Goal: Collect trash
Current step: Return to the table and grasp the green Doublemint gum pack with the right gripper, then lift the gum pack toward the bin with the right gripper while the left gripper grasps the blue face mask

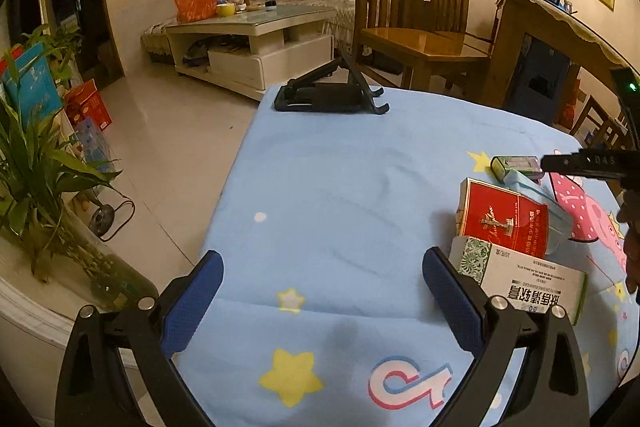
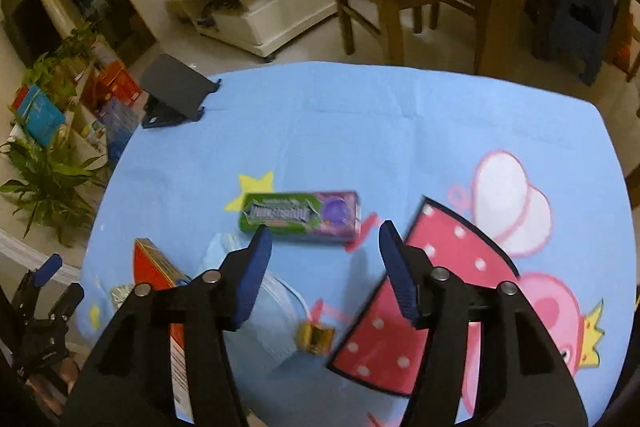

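Observation:
A green and purple candy box (image 2: 301,215) lies on the blue cartoon tablecloth (image 2: 360,131); it also shows in the left wrist view (image 1: 516,166). My right gripper (image 2: 325,239) is open, hovering just in front of this box, empty. A red carton (image 1: 502,219) and a white and green carton (image 1: 520,279) lie to the right of my left gripper (image 1: 322,267), which is open and empty above bare cloth. A pale blue face mask (image 2: 256,303) and a small gold wrapper (image 2: 315,337) lie under my right gripper. The red carton also shows at the left in the right wrist view (image 2: 154,263).
A black phone stand (image 1: 332,95) sits at the table's far left corner. Wooden chairs (image 1: 404,11) stand beyond the table. A plant (image 1: 36,163) and boxes are on the left, a white coffee table (image 1: 256,39) further back.

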### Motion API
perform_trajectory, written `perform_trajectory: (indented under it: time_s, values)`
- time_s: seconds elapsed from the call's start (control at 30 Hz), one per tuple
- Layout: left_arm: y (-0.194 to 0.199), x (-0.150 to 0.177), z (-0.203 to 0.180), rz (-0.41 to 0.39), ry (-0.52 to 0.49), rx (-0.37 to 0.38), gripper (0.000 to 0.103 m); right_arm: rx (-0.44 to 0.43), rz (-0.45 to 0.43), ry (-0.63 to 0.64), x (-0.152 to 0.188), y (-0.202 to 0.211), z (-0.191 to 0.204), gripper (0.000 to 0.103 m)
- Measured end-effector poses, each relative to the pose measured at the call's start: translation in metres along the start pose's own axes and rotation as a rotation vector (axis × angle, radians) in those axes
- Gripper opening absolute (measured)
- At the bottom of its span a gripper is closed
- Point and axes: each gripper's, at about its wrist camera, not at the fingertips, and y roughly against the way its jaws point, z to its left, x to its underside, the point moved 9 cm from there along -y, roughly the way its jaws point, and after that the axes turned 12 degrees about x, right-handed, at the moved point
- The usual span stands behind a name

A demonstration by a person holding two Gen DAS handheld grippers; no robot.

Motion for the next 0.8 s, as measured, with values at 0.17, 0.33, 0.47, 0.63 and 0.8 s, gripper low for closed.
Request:
perform_trajectory:
  time_s: [0.17,0.33,0.47,0.63,0.8]
  values:
    - [-0.005,0.003,0.004,0.016,0.024,0.007,0.096,0.074,0.000,0.093,-0.005,-0.007,0.008,0.079]
    - [-0.009,0.003,0.006,0.024,0.040,0.015,0.096,0.065,-0.009,0.019,-0.003,-0.007,0.008,0.098]
    - [-0.007,0.003,0.003,0.021,0.028,0.008,0.096,0.071,0.018,0.031,-0.007,-0.025,0.030,0.097]
    - [-0.006,0.004,0.006,0.029,0.035,0.007,0.096,0.223,0.079,0.088,0.002,-0.053,0.038,0.087]
    - [-0.009,0.002,-0.004,0.038,0.023,0.037,0.096,0.113,0.025,-0.015,0.008,-0.029,0.014,0.079]
